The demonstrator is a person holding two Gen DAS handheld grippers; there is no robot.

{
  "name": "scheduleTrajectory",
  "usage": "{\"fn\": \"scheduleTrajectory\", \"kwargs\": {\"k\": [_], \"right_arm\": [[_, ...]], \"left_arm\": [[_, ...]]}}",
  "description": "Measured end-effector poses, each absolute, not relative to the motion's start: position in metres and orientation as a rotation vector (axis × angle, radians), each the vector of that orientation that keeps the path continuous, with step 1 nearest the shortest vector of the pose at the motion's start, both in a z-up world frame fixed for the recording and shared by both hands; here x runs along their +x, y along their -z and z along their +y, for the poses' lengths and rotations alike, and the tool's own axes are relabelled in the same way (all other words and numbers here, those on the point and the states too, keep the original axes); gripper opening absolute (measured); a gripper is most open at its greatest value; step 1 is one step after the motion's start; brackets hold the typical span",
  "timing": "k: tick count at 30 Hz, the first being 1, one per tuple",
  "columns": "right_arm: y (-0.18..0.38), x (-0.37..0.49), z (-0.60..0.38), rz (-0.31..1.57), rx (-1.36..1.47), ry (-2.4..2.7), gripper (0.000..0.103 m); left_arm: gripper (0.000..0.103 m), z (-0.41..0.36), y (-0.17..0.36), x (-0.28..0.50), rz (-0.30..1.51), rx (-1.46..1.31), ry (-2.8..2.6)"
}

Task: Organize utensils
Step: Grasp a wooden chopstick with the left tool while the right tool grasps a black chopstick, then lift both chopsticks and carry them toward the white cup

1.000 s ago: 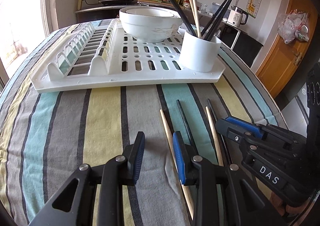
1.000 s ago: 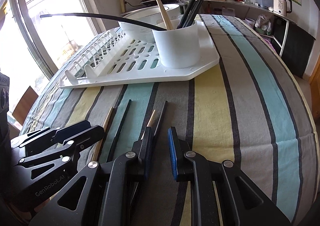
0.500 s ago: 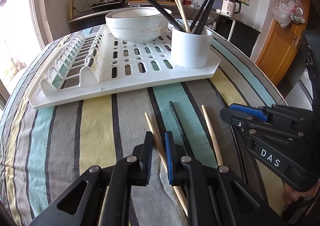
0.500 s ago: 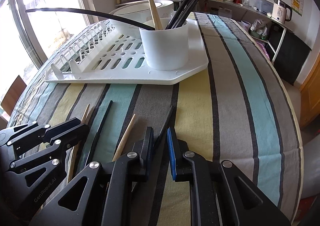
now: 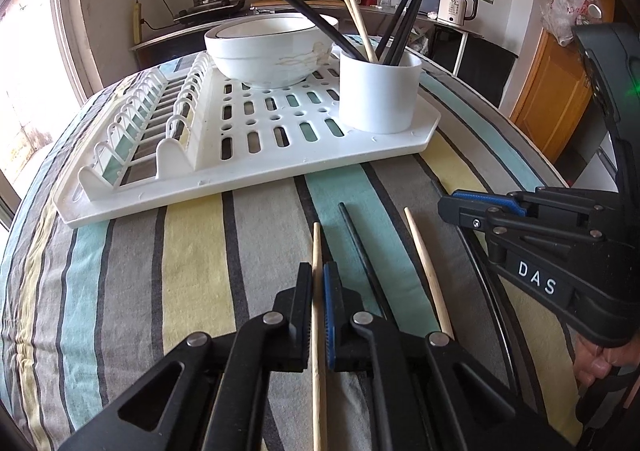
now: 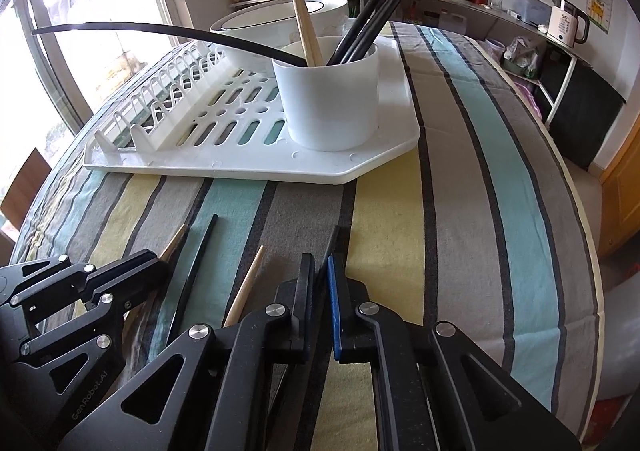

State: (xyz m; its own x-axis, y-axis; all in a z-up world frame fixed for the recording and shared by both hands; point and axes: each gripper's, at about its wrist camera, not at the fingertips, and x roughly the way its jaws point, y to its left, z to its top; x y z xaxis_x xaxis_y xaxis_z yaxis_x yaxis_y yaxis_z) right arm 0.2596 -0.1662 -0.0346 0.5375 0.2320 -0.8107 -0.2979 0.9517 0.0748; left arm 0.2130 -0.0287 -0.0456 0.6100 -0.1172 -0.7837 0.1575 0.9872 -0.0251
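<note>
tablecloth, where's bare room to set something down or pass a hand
Free: striped tablecloth right of the drying rack and white utensil cup, and the strip left of the left gripper below the rack. Crowded: the patch by both grippers, with a wooden chopstick and a black chopstick lying loose.

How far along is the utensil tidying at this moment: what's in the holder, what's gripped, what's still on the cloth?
Done: several wooden and black chopsticks already stand in the white cup on the drying rack.
In hand: the left gripper is shut on a wooden chopstick; the right gripper, its jaws closing, has a black chopstick between them.
Left: a second black chopstick and a second wooden chopstick lie on the striped cloth.
</note>
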Motion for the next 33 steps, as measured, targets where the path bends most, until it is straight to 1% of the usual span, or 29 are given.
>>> {"fn": "scheduleTrajectory", "kwargs": {"k": [9, 24, 28, 33], "right_arm": [[-0.003, 0.245, -0.179, 0.844, -0.017, -0.367, 0.006], [-0.084, 0.190, -0.197, 0.600, 0.037, -0.417, 0.004], [-0.092, 0.182, -0.200, 0.568, 0.040, -0.422, 0.004], [-0.090, 0.180, -0.205, 0.570, 0.049, -0.417, 0.004]], "left_arm": [[0.006, -0.022, 0.036, 0.206, 0.889, 0.009, 0.177], [0.006, -0.007, -0.041, 0.158, 0.706, -0.057, 0.234], [0.006, -0.003, -0.058, 0.150, 0.650, -0.075, 0.250], [0.006, -0.002, -0.057, 0.152, 0.653, -0.095, 0.267]]}}
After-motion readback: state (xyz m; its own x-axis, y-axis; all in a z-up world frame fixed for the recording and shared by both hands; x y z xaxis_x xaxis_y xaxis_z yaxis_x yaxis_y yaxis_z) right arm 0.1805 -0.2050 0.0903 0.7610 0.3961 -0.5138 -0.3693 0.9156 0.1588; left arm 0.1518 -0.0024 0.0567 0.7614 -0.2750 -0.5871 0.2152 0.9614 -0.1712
